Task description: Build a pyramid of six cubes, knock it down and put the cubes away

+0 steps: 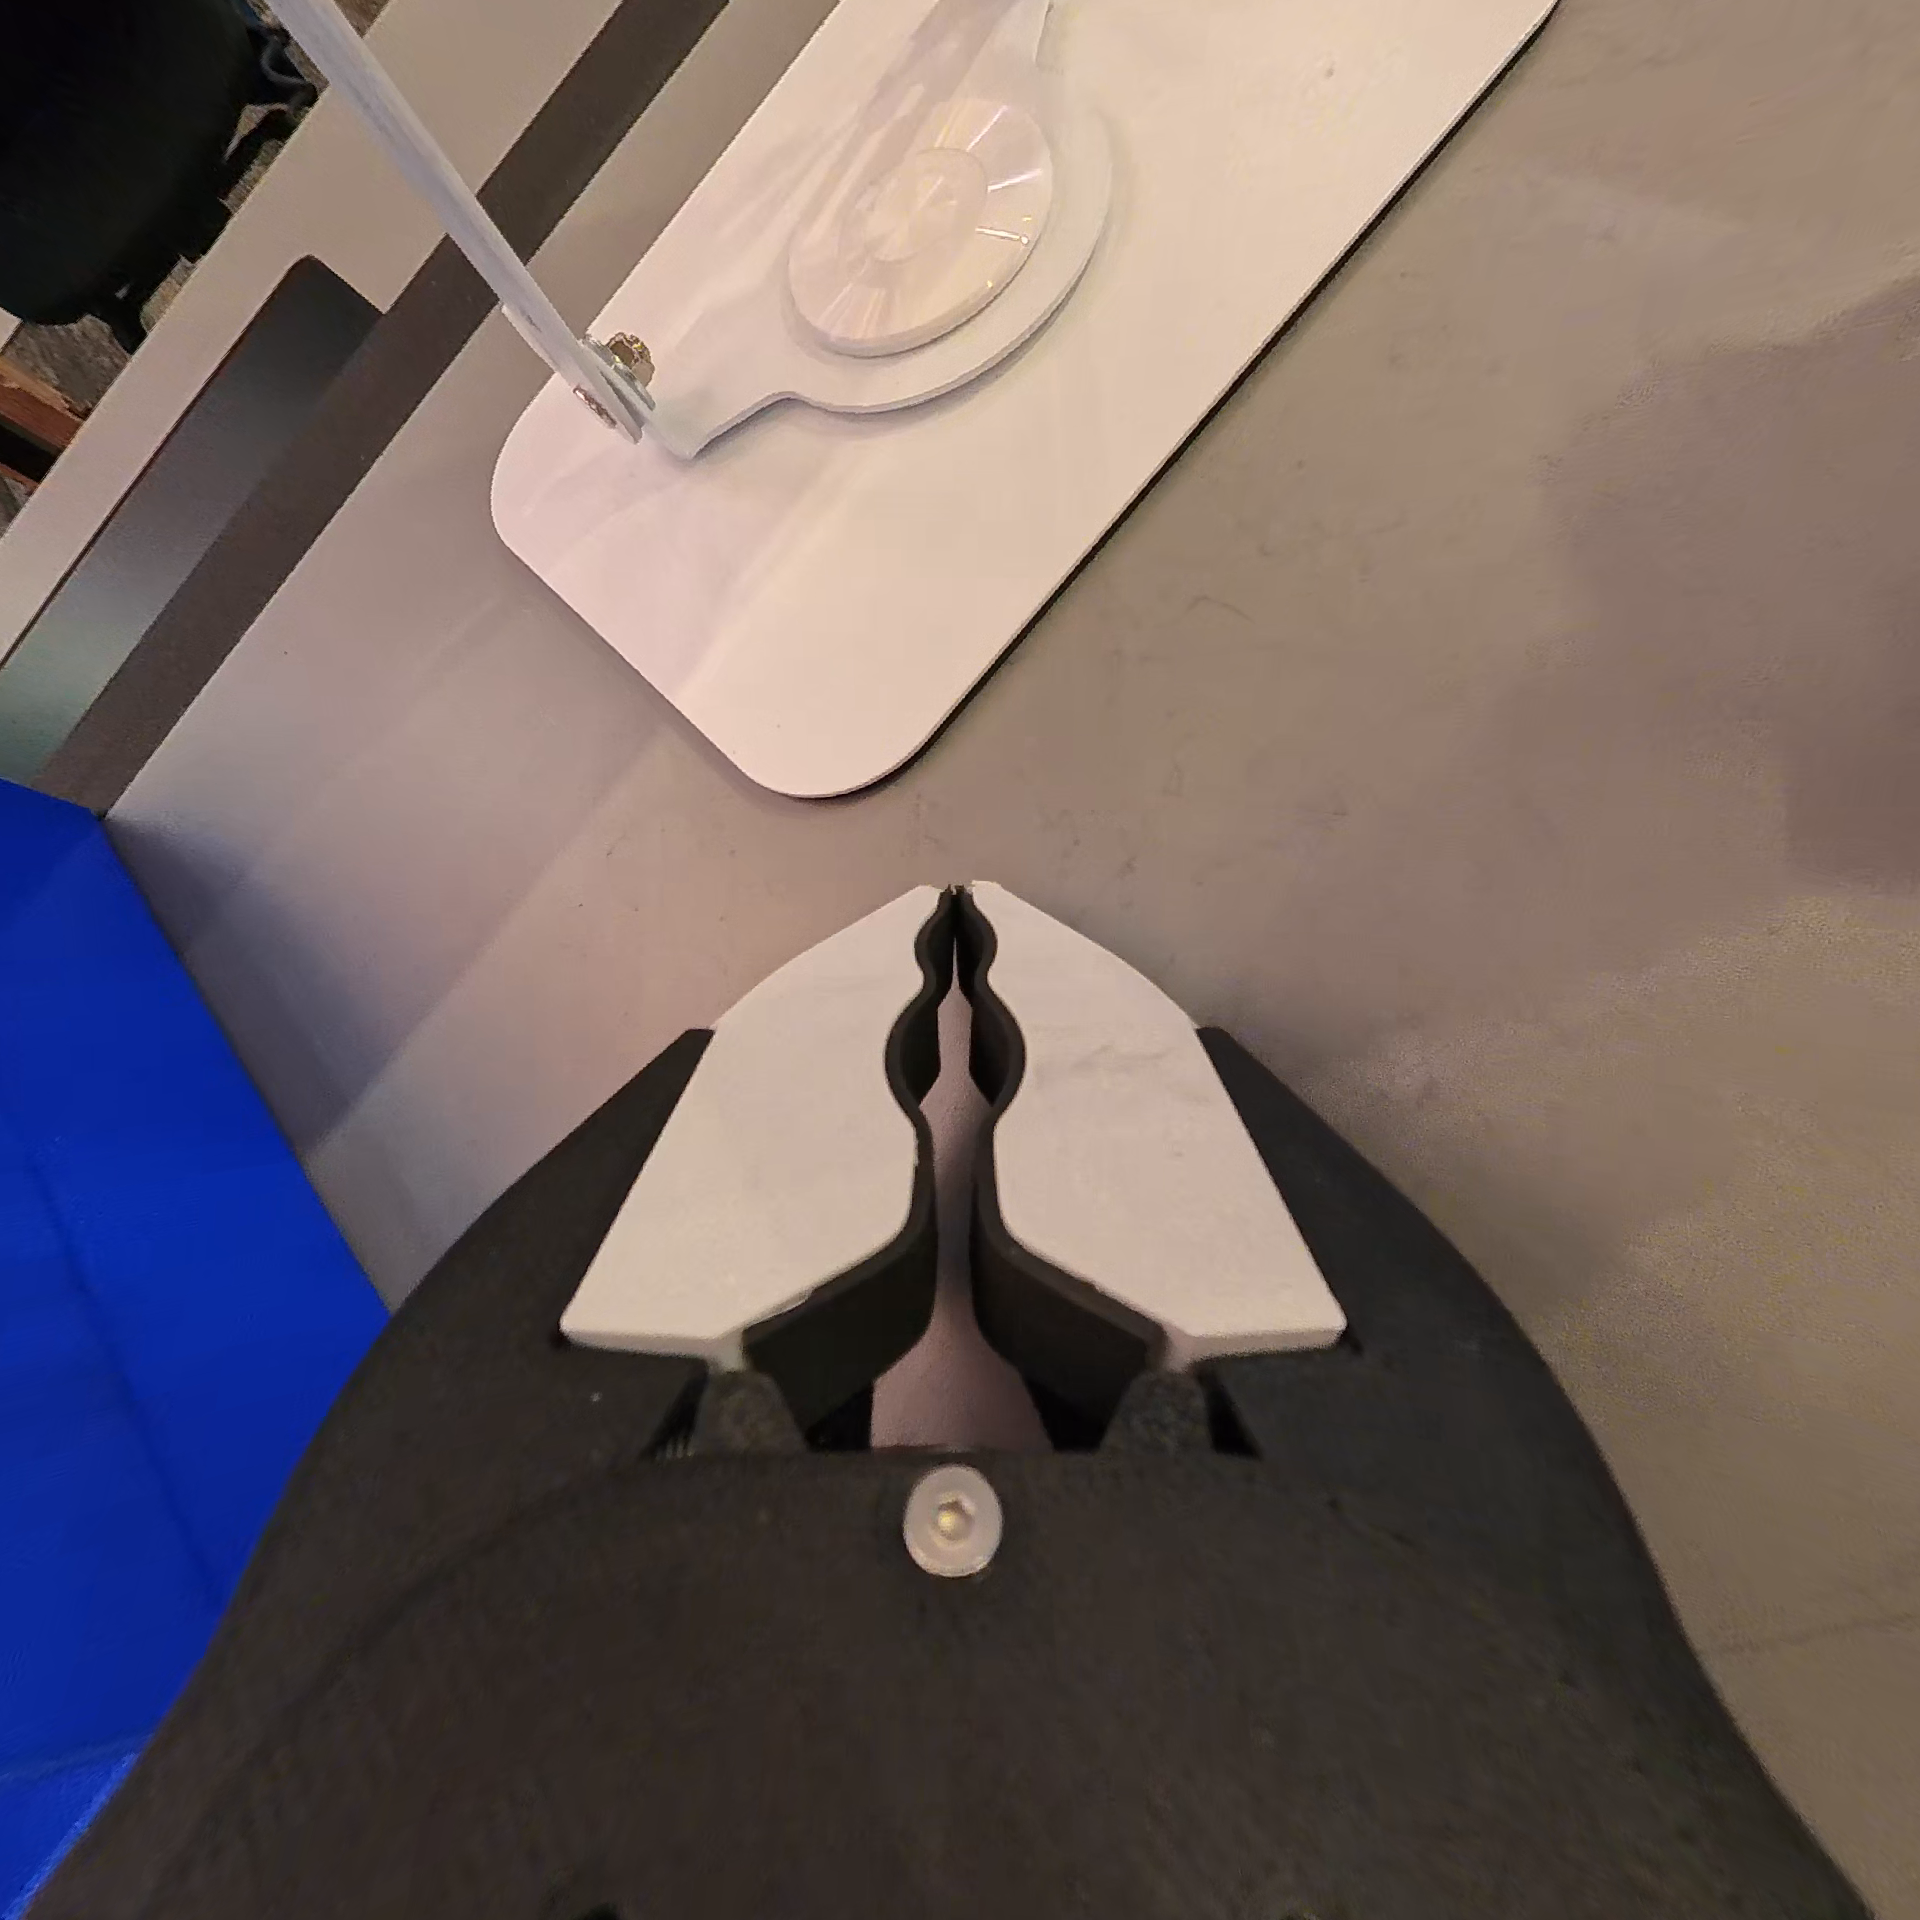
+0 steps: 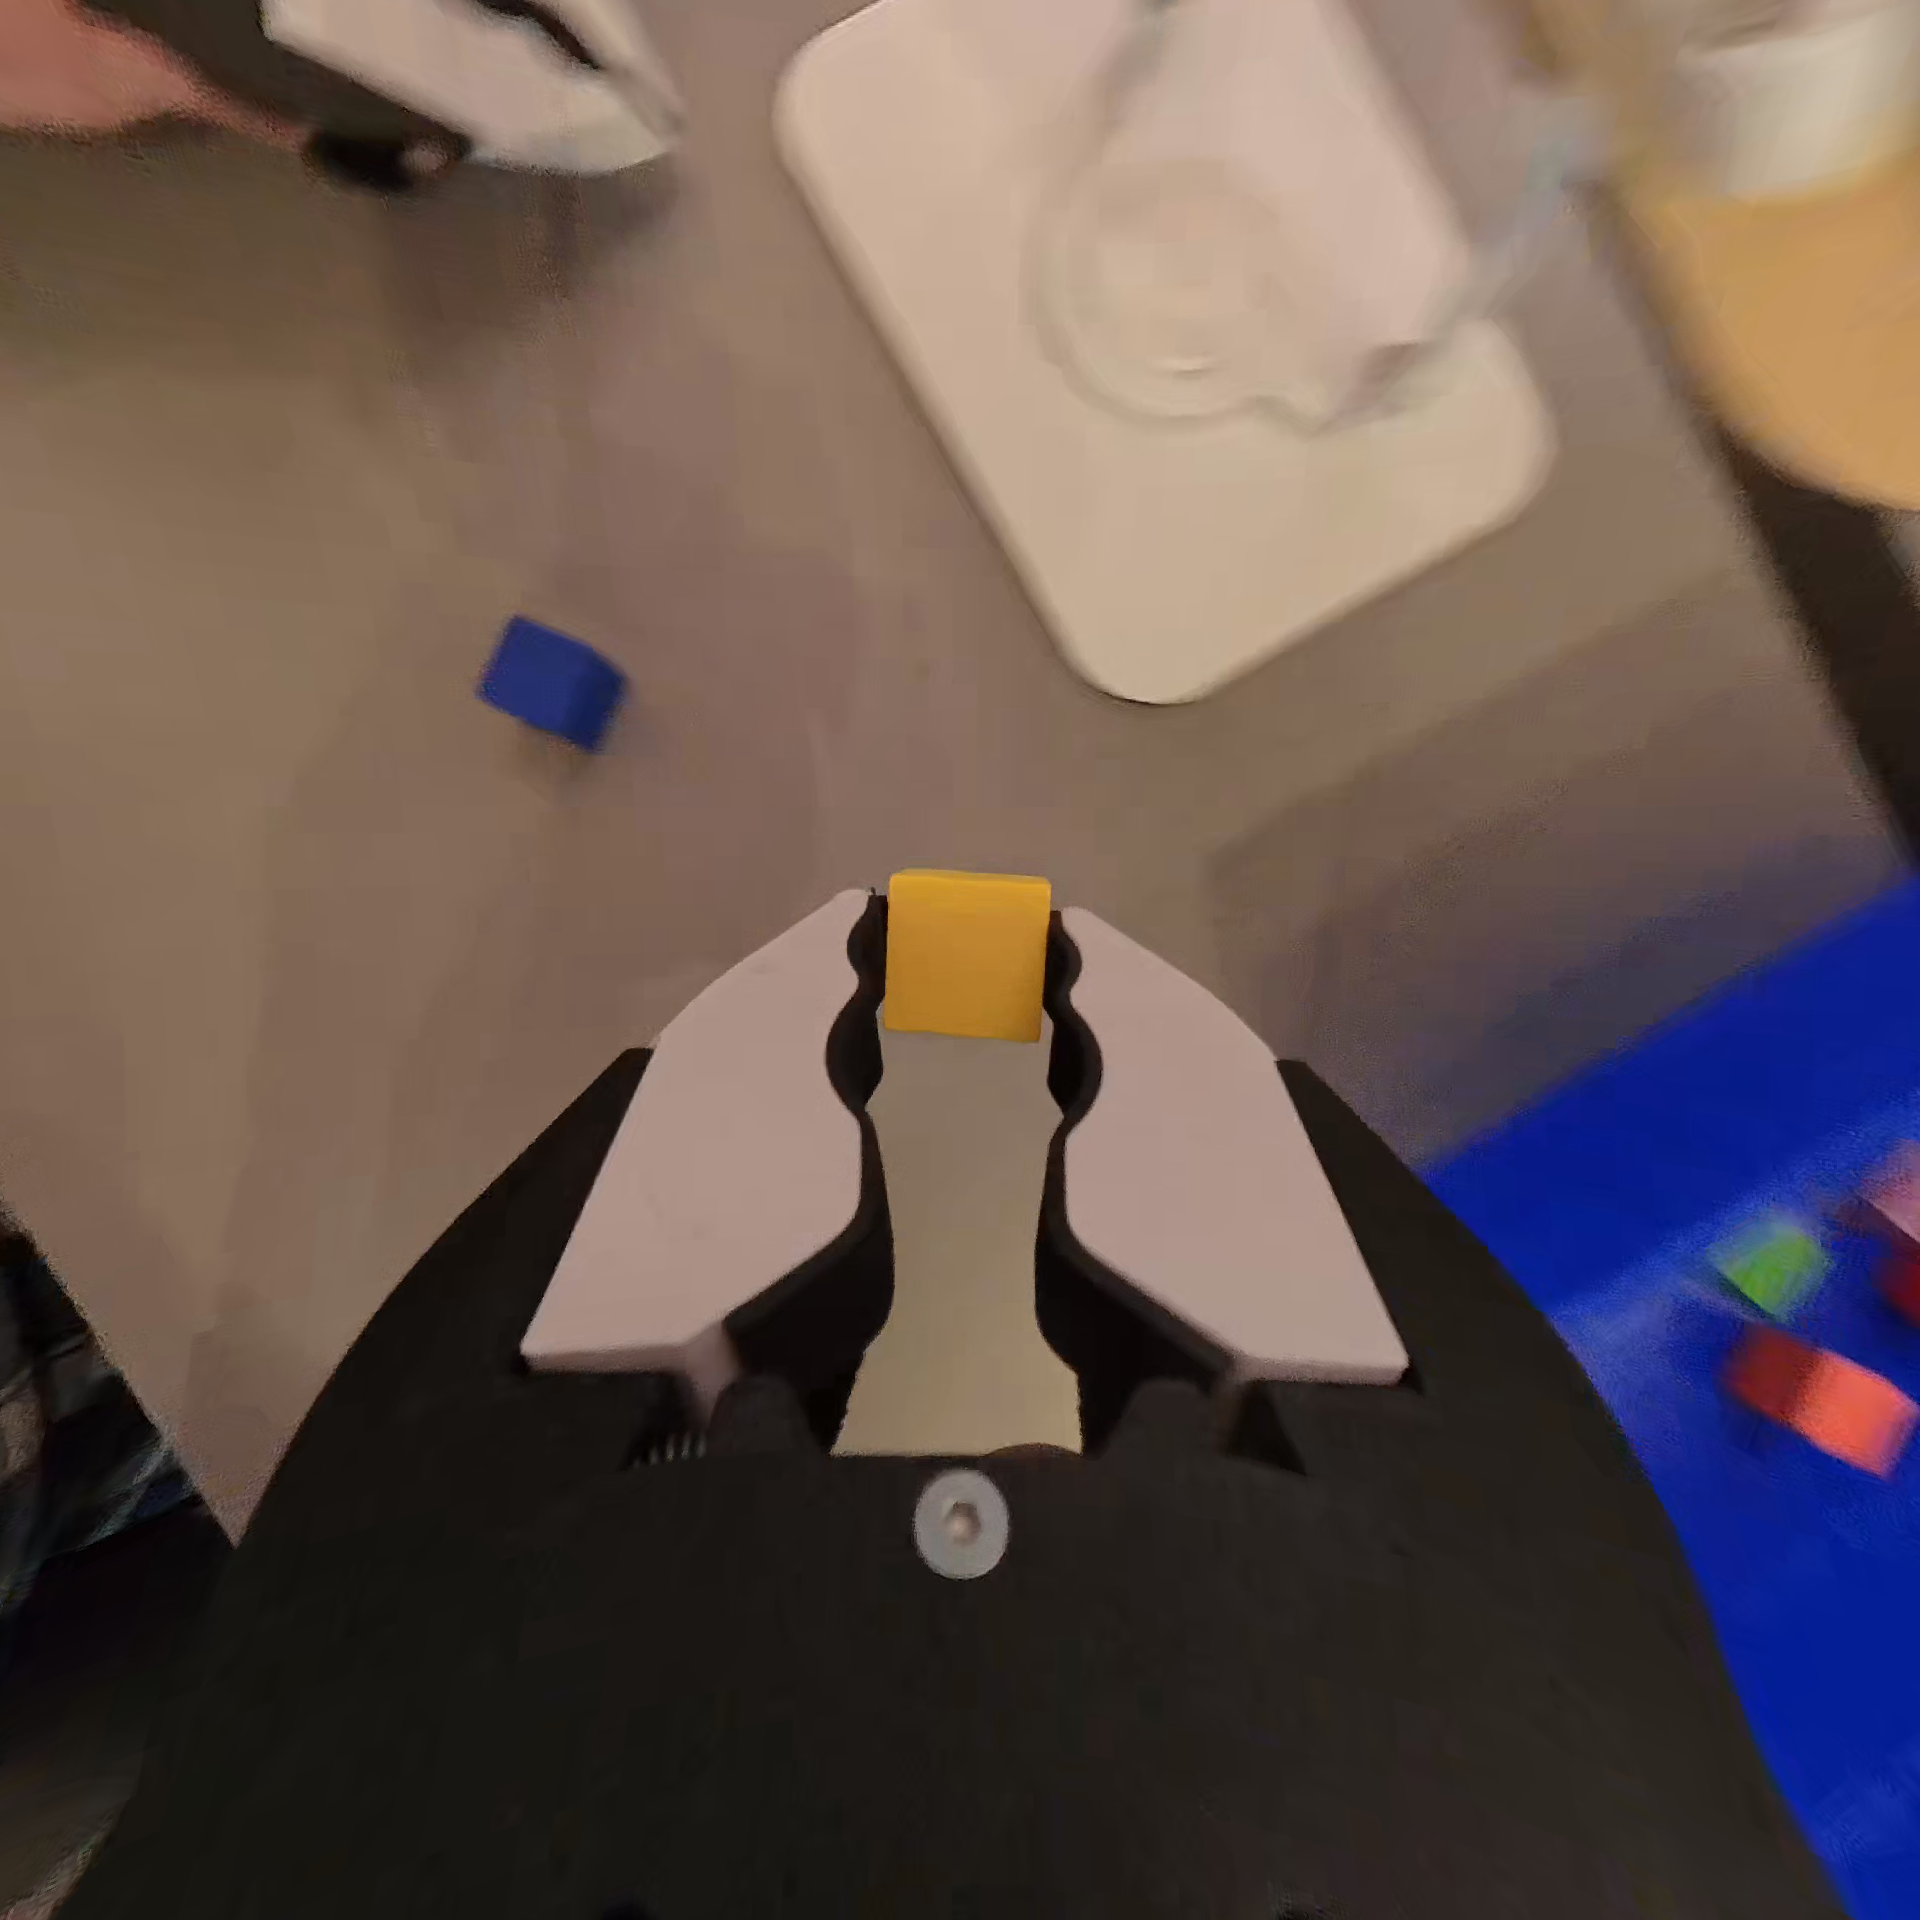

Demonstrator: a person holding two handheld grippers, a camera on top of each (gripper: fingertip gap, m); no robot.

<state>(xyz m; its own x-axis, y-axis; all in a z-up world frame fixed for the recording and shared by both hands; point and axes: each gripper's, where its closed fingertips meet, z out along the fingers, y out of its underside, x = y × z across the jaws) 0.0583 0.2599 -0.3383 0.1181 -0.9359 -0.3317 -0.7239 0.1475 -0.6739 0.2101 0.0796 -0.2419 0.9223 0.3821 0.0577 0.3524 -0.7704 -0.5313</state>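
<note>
Cubes are scattered: a yellow cube (image 2: pixel 966 956) sits pinched at the tips of my right gripper (image 2: pixel 966 961), both black pads pressed on its left and right sides, and the cube looks lifted off the grey table (image 2: pixel 312 468). A blue cube (image 2: pixel 551 681) lies loose on that table, well to the left of the held one and apart from everything else. At the lower right of the right wrist view there's a blue bin (image 2: pixel 1662 1091), heavily blurred, with a green cube (image 2: pixel 1771 1268) and a red cube (image 2: pixel 1818 1397) inside it; a pinkish-red smear at the frame edge may be more cubes, I can't tell.

My left gripper (image 1: pixel 956 894) has its fingers pressed together at the tips, nothing between them, hovering over bare grey table. From the right wrist view it shows blurred at the top left (image 2: pixel 468 83), with part of a hand (image 2: pixel 94 83) behind it.

A white stand base (image 1: pixel 935 468) with rounded corners lies flat on the table ahead of the left gripper, near its tips but not touching; a white rod (image 1: pixel 468 229) is bolted to it and rises toward the upper left. Same base shows in the right wrist view (image 2: pixel 1195 416), beyond the yellow cube. Blue bin wall (image 1: pixel 135 1195) fills the left edge of the left wrist view, just beside the gripper body.
</note>
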